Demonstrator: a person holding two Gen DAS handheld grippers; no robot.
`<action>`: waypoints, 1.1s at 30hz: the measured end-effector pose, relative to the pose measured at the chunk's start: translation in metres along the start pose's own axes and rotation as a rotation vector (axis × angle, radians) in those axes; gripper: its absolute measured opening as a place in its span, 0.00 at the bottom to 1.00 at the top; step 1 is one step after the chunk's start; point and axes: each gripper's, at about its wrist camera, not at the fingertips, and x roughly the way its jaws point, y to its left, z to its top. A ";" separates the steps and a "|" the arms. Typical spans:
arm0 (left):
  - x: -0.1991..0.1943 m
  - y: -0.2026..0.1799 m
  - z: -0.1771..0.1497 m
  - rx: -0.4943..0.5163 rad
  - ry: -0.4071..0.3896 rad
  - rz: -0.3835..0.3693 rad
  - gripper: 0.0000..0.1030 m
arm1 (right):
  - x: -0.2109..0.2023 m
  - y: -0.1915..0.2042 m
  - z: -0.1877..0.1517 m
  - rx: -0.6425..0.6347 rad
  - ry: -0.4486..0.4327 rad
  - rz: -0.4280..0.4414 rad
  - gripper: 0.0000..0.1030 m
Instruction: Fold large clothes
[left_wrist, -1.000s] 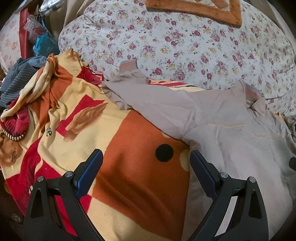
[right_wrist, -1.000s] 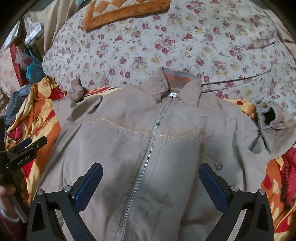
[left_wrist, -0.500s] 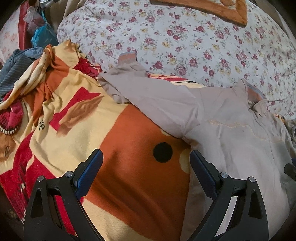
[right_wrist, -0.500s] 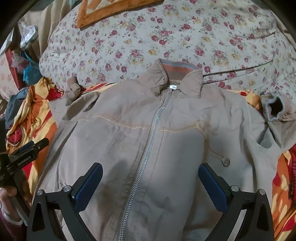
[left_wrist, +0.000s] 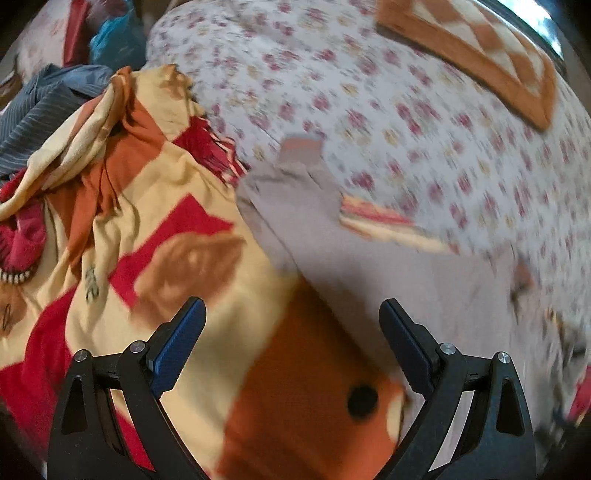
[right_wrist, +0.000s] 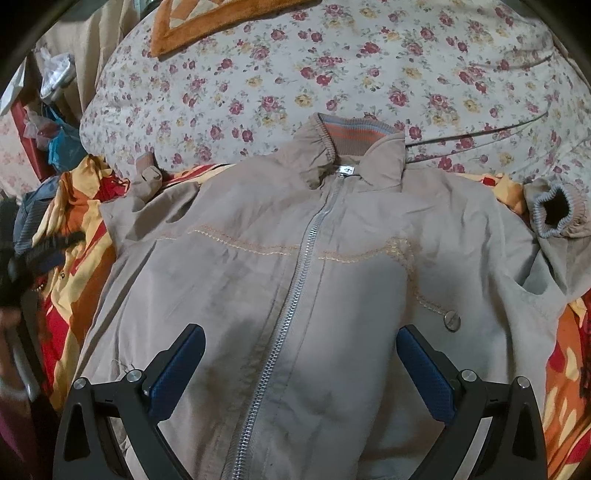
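The right gripper is spread wide with nothing between its fingers, and it hangs above the lower front of the beige jacket. The jacket lies face up and zipped shut, directly ahead of and beneath this gripper; its zipper runs from between the fingers forward to the collar, which lies at the far end against the floral quilt. A round metal button sits just ahead of the right finger. The cuff of one sleeve lies far ahead and to the right of the gripper, its opening turned toward the camera. The other sleeve extends forward and to the left, its end resting at the quilt's edge. The left gripper is likewise spread and holds nothing; it hangs above the orange, yellow and red blanket. In the left wrist view, which is blurred by motion, the jacket's sleeve runs from ahead of the right finger diagonally forward to the left, ending in a ribbed cuff against the quilt. A black dot printed on the blanket lies below and between the fingers, nearer the right one. Striped grey-blue fabric is bunched far forward and left of this gripper. An orange-bordered cloth rests on the quilt at the far end.
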 end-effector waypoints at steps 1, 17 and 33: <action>0.008 0.004 0.011 -0.006 0.001 0.011 0.92 | 0.001 0.000 0.000 -0.001 0.002 0.001 0.99; 0.056 0.011 0.046 0.056 -0.009 0.138 0.92 | 0.019 -0.001 -0.006 -0.004 0.065 0.018 1.00; 0.102 0.014 0.090 0.046 0.012 0.122 0.92 | 0.027 -0.003 -0.008 -0.006 0.081 0.025 1.00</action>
